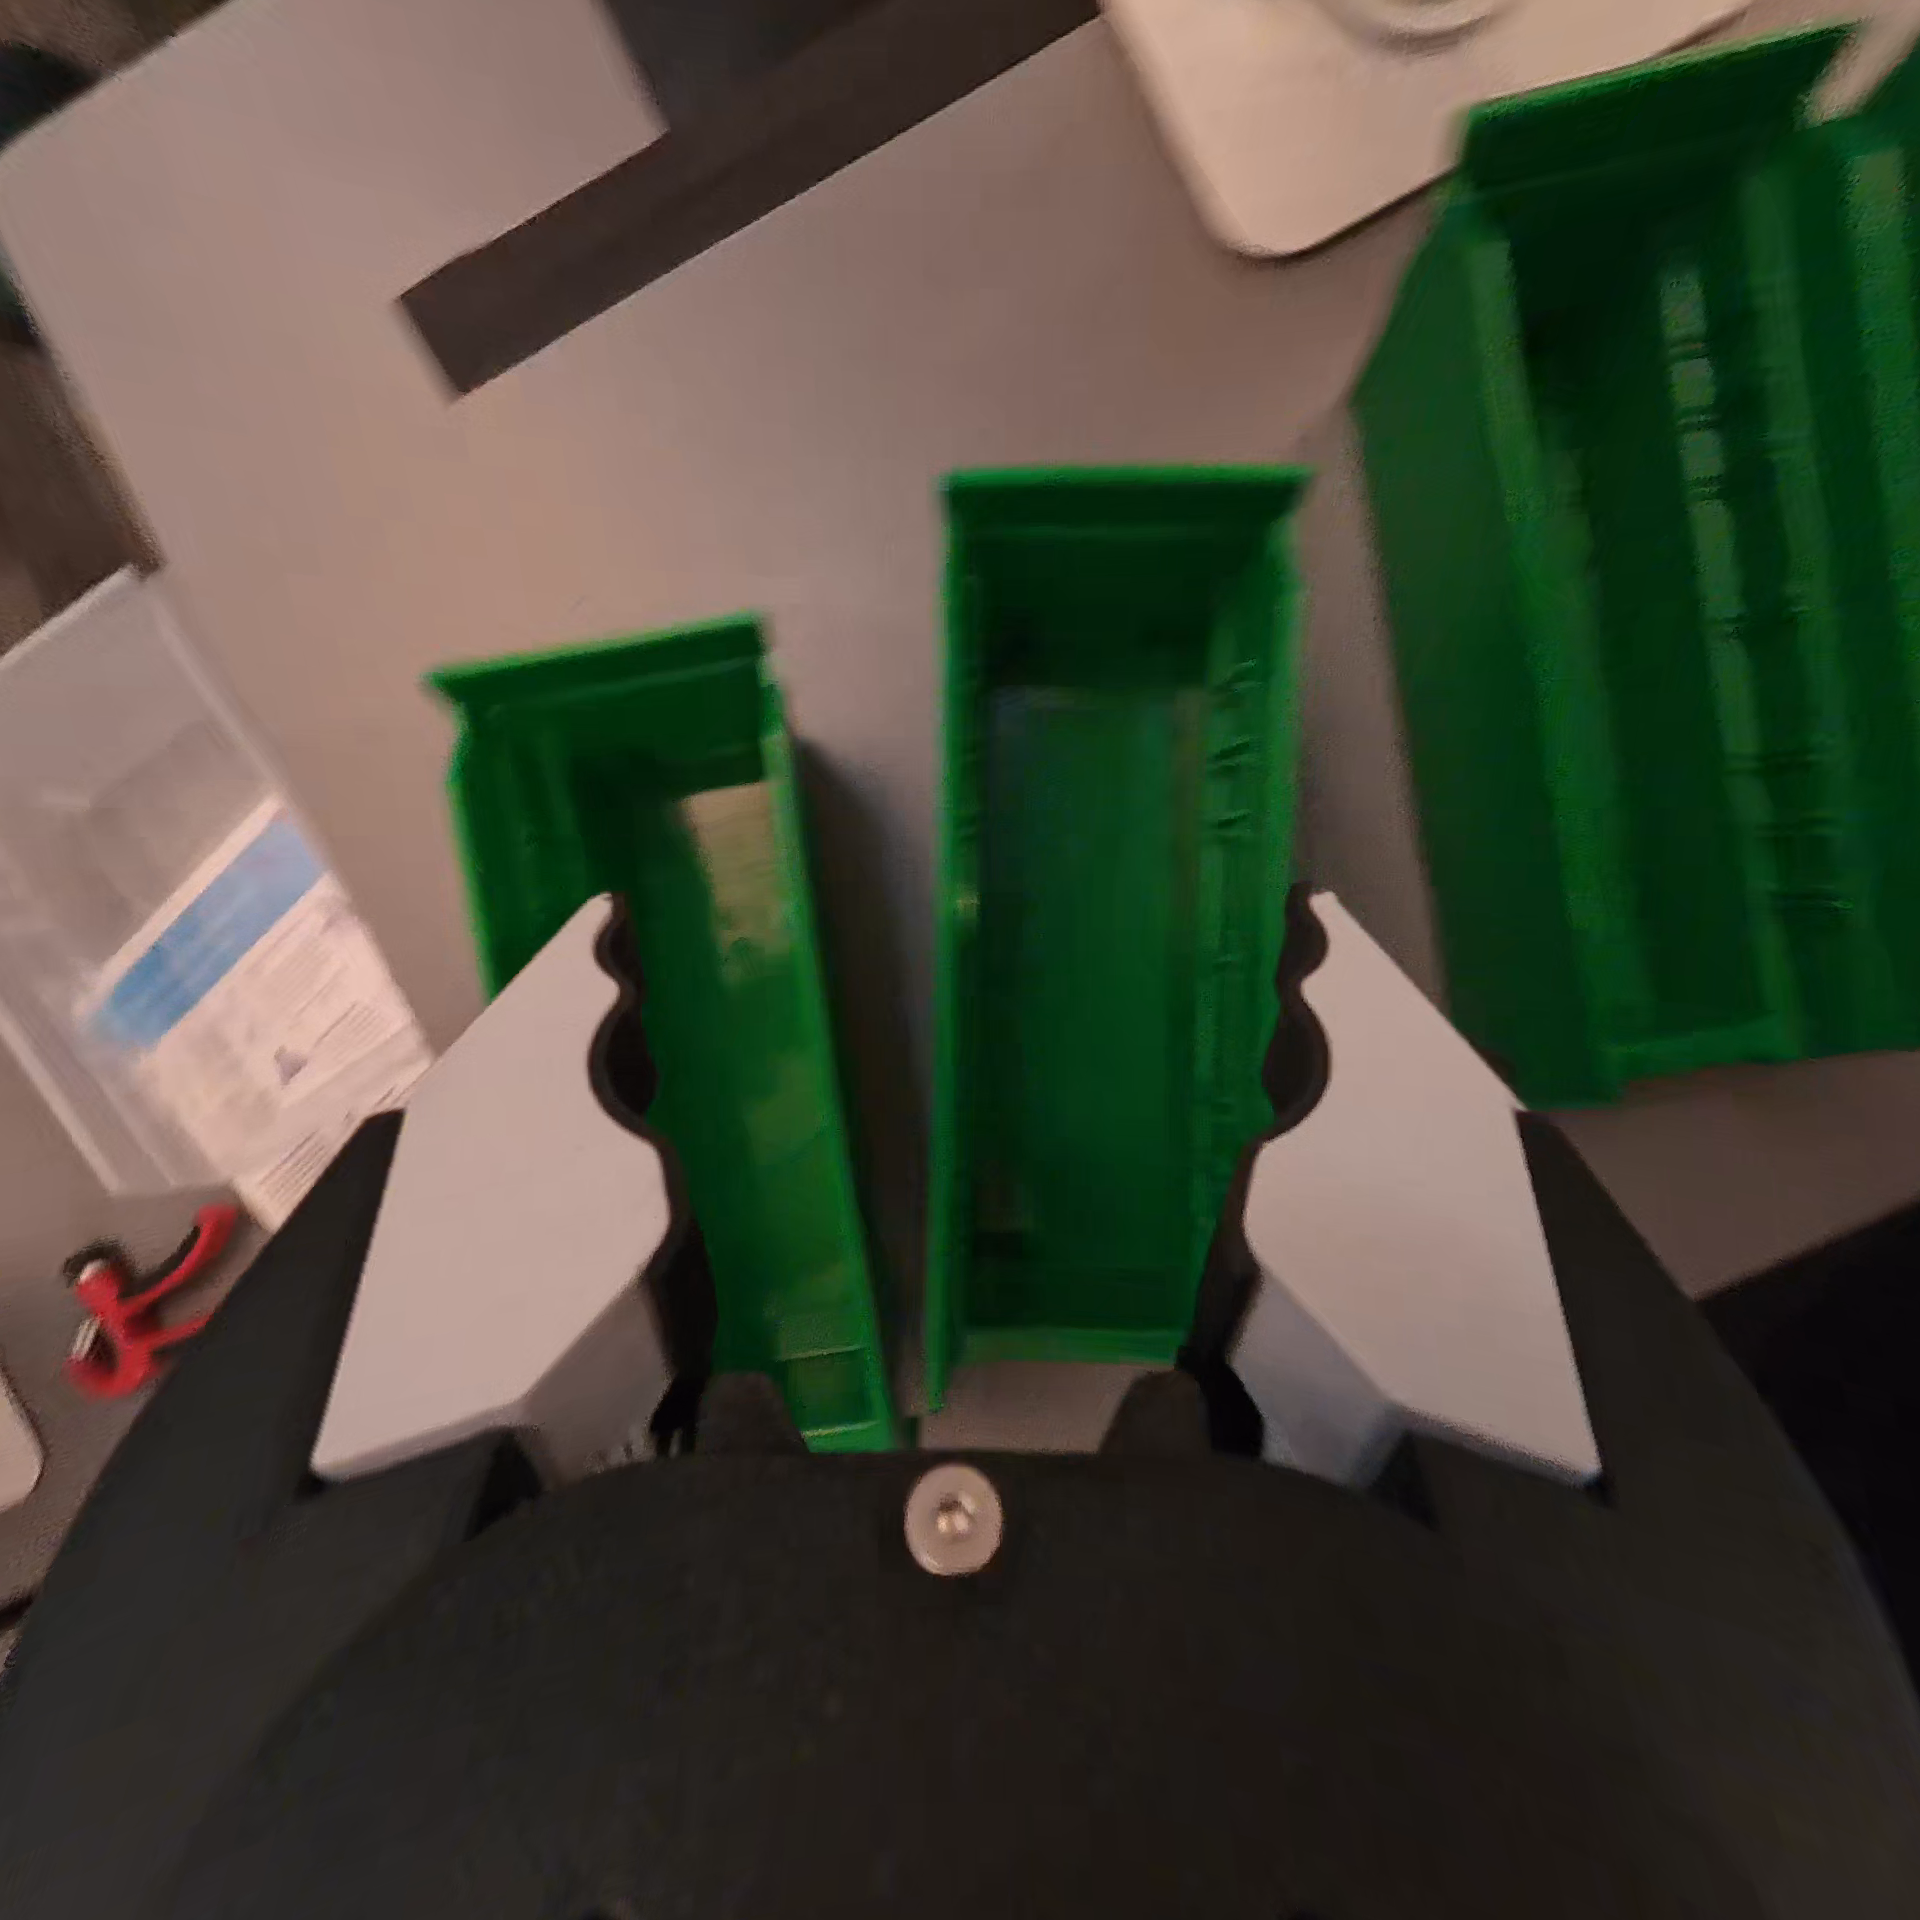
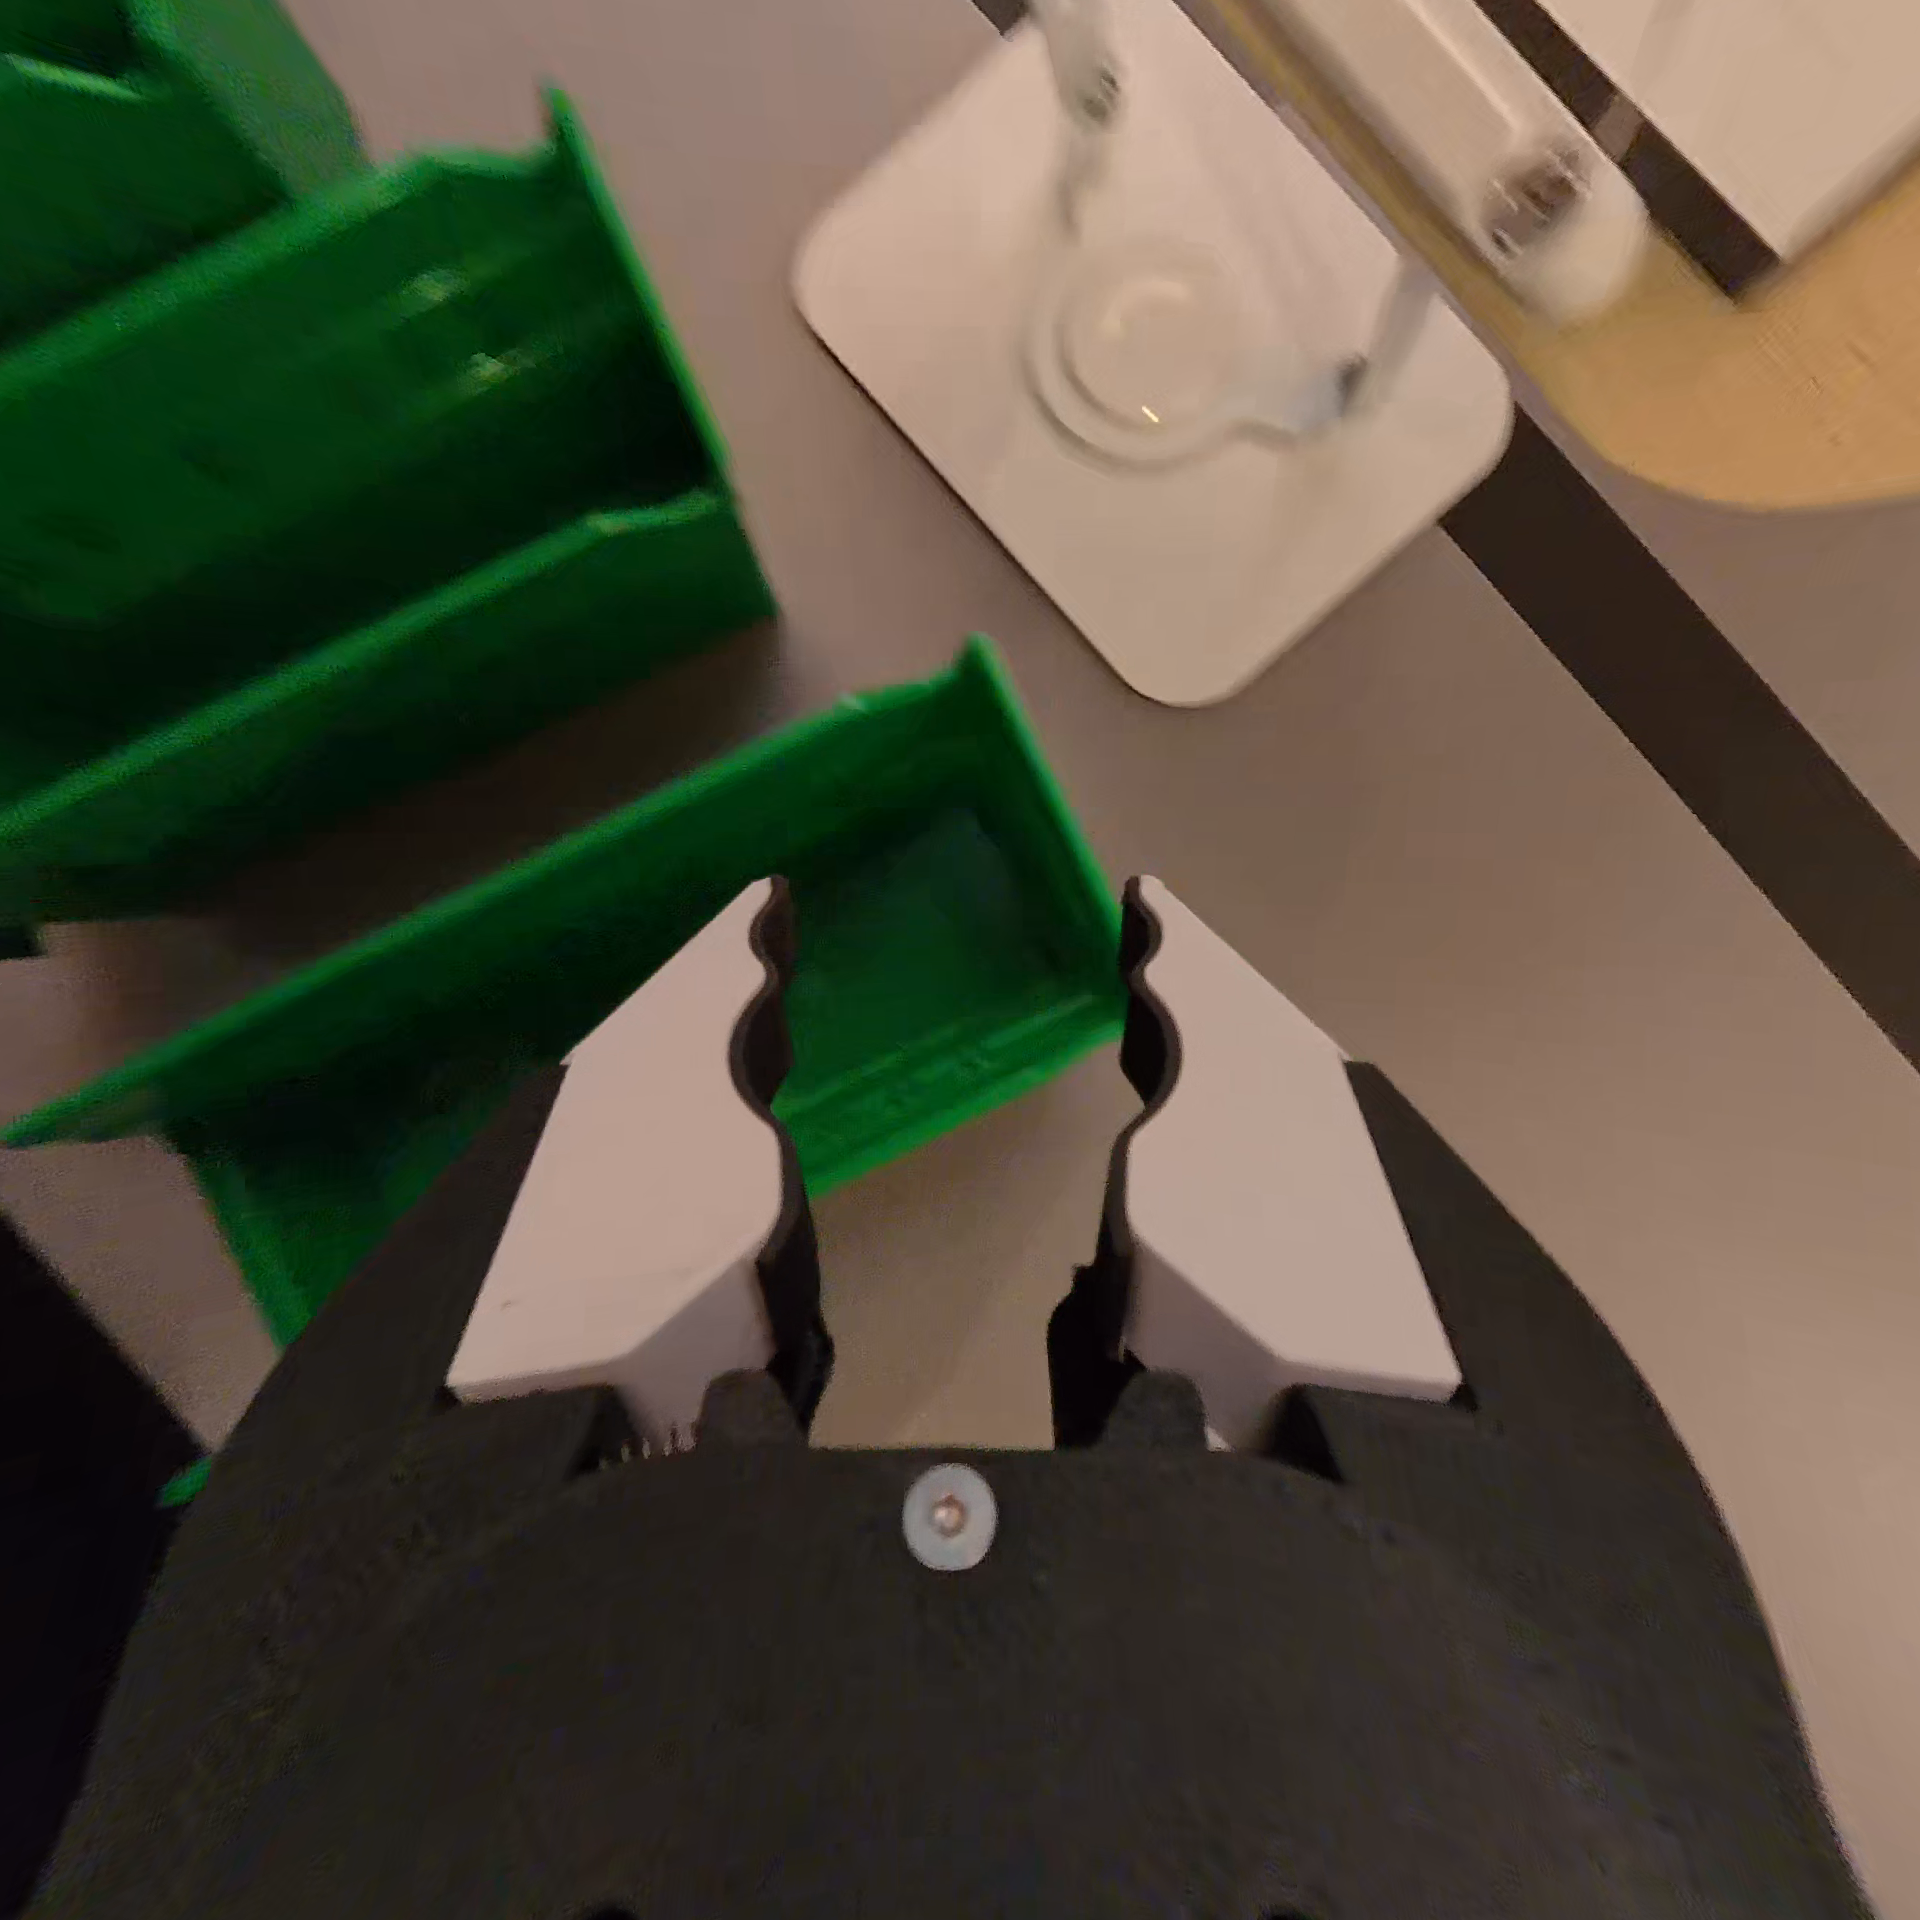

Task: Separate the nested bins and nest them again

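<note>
- The surface is a grey table (image 1: pixel 727 468) with a matte top; a dark strip (image 1: pixel 665 208) crosses it far from the camera in the left wrist view.
- A white square stand base (image 2: pixel 1226 540) with a clear round foot on it stands on the table, near the far ends of the bins.
- Only the left wrist view shows the left side of the room: a clear plastic box (image 1: pixel 156 883) with papers inside and, near it, a small red clamp (image 1: pixel 135 1320).
- Only the right wrist view shows a light wooden surface (image 2: pixel 1787 416) beyond the table edge, at the upper right.
- Three green bins lie separated on the table, all open side up. In the left wrist view the small bin (image 1: pixel 665 1039) is on the left, the middle bin (image 1: pixel 1101 935) just beside it, and the large bin (image 1: pixel 1662 582) apart on the right.
- The left gripper (image 1: pixel 951 914) is wide open above the small and middle bins; its fingers hold nothing.
- The right gripper (image 2: pixel 951 894) is partly open, with a narrow gap, and empty. Its fingertips are over the far end of one bin (image 2: pixel 914 935); whether they touch it I cannot tell.
- Both views are blurred by motion.
</note>
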Demonstrator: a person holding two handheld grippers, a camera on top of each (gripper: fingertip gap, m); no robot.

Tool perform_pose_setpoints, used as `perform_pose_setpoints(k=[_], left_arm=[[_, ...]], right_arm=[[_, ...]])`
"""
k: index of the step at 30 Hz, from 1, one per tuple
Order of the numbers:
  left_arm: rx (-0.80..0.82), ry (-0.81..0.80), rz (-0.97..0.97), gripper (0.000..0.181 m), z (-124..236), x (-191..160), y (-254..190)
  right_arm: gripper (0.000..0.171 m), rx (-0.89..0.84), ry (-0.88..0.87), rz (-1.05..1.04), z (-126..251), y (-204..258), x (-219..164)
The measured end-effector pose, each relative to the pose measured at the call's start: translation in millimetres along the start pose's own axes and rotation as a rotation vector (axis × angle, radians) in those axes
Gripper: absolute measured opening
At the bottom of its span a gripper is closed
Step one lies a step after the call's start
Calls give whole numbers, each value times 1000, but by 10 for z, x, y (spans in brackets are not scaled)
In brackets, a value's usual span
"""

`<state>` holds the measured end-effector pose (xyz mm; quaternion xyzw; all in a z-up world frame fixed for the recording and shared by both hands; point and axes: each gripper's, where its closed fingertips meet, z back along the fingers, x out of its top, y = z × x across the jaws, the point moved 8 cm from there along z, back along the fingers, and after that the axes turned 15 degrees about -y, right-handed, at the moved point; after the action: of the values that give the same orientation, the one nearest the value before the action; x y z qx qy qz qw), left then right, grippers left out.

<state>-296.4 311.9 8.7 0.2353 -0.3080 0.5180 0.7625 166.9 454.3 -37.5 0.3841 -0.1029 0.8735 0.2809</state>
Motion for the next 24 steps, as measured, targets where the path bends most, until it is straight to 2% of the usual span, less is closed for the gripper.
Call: perform_pose_setpoints(k=[3, 6, 9, 10, 15, 24], left_arm=[[-154, -16, -32, 114, -128, 178, -595], [-260, 10, -51, 112, -350, 149, -1049], [-330, 31, -17, 110, -530, 48, -1331], [-349, 43, -7, 109, -578, 3, -1399], [-362, 94, 36, 107, -722, -211, -1561], [-386, 125, 126, 99, -902, -415, -1749]], right_arm=[[56, 50, 85, -16, -163, -295, -203], [40, 184, 177, 18, -420, -366, -364], [4, 261, 208, 71, -591, -388, -420], [2, 284, 220, 80, -608, -397, -415], [0, 330, 318, 214, -543, -504, -437], [1, 398, 376, 352, -227, -983, -691]])
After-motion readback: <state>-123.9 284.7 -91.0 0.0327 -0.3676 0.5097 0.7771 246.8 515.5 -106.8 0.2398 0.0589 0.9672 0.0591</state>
